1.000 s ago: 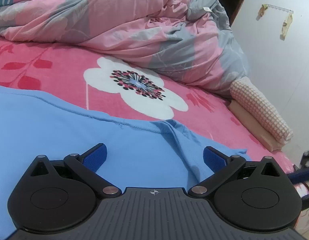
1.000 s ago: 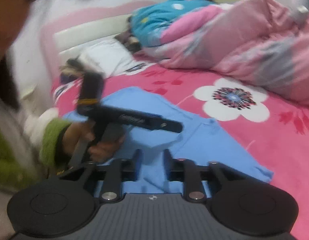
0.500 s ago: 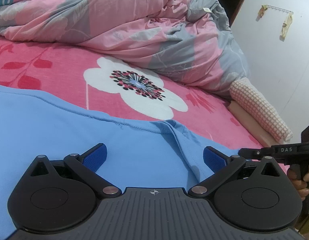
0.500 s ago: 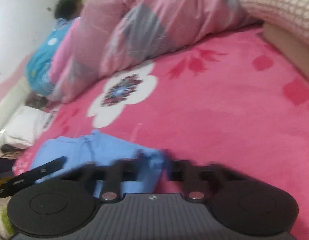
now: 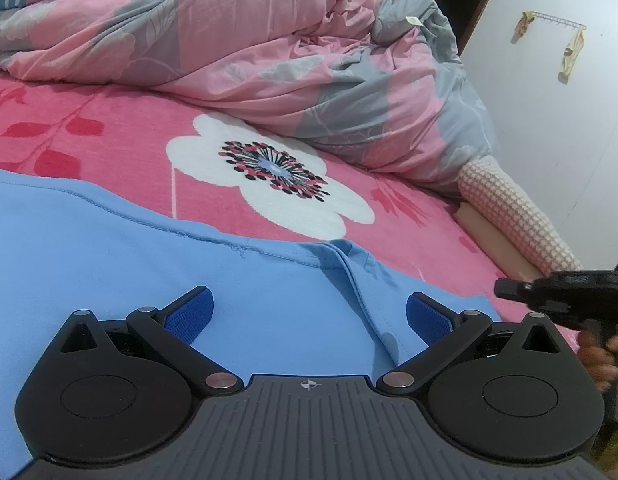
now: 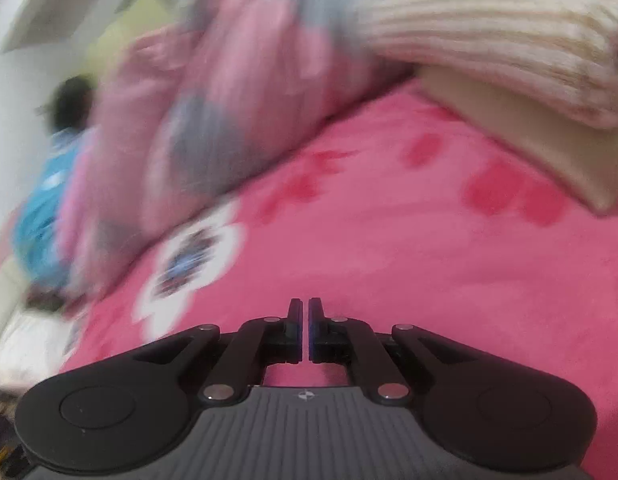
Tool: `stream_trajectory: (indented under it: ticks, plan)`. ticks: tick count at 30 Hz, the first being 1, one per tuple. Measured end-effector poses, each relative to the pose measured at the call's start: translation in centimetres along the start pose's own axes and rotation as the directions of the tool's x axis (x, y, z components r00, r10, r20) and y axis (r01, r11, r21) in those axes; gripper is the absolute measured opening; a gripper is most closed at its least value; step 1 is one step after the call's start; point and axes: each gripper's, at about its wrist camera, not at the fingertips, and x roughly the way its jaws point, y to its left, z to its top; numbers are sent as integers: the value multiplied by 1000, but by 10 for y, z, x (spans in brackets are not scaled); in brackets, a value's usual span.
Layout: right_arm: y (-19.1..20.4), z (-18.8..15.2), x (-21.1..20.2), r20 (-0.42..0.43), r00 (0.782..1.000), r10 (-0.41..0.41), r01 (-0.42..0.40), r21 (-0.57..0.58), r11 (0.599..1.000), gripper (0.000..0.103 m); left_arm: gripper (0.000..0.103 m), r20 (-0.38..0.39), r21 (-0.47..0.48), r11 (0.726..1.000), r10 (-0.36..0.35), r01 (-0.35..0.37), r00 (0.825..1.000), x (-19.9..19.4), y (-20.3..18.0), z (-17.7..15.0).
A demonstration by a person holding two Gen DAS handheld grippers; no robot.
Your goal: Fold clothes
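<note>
A light blue garment (image 5: 157,280) lies spread flat on the pink flowered bed sheet (image 5: 121,152), with a fold ridge near its right edge. My left gripper (image 5: 309,314) hovers low over it, open, its blue pads (image 5: 189,314) wide apart and nothing between them. The right gripper (image 5: 557,296) shows at the right edge of the left wrist view, held by a hand (image 5: 601,354) just past the garment's corner. In the blurred right wrist view my right gripper (image 6: 305,322) is shut and empty over bare pink sheet (image 6: 429,264); the garment is out of that view.
A bunched pink and grey duvet (image 5: 269,60) fills the far side of the bed. A cream knitted blanket (image 5: 513,216) lies on a beige cushion at the bed's right edge. A person in blue (image 6: 41,216) lies at the head end. Wall hooks (image 5: 557,24) hang at right.
The right gripper swung off the blue garment to the right, rolled, and its jaws closed; it came into the left wrist view at the right edge. The left gripper stayed still and open.
</note>
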Motion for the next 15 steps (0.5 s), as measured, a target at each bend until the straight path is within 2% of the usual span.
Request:
stream_trajectory:
  ticks: [2,3,4,6,8,10,11,13,15]
  plan:
    - [20,-7,4,-63,997,46,-53,-119,992,3,103,0,0,1000,0,0,1000,0,0,0]
    - [26,-9,9,-87,995,41,-55,-163,985,3,103,0,0,1000,1,-1,1000,0,0,0]
    - [26,-10,17,-97,995,-9,-9,-182,983,3,103,0,0,1000,1,-1,1000,1,0,0]
    - [14,-6,24,-67,990,-122,113,-136,984,0,103,0,-1,1000,1,-1,1000,1,0,0]
    - [11,0,17,17,972,-235,236,-93,967,3,103,1,-4,1000,0,0,1000,0,1,0]
    - [31,-3,5,78,951,-298,308,-175,935,4,103,2,-8,1000,-3,3,1000,0,1,0]
    - [46,-9,-2,92,953,-289,303,-239,923,4,103,3,-9,1000,-3,3,1000,0,2,0]
    - [78,-27,-13,87,969,-231,246,-376,893,5,103,4,-13,1000,-6,6,1000,0,2,0]
    - [112,-53,-23,43,989,-142,142,-544,827,13,103,5,-18,1000,-9,9,1000,0,3,1]
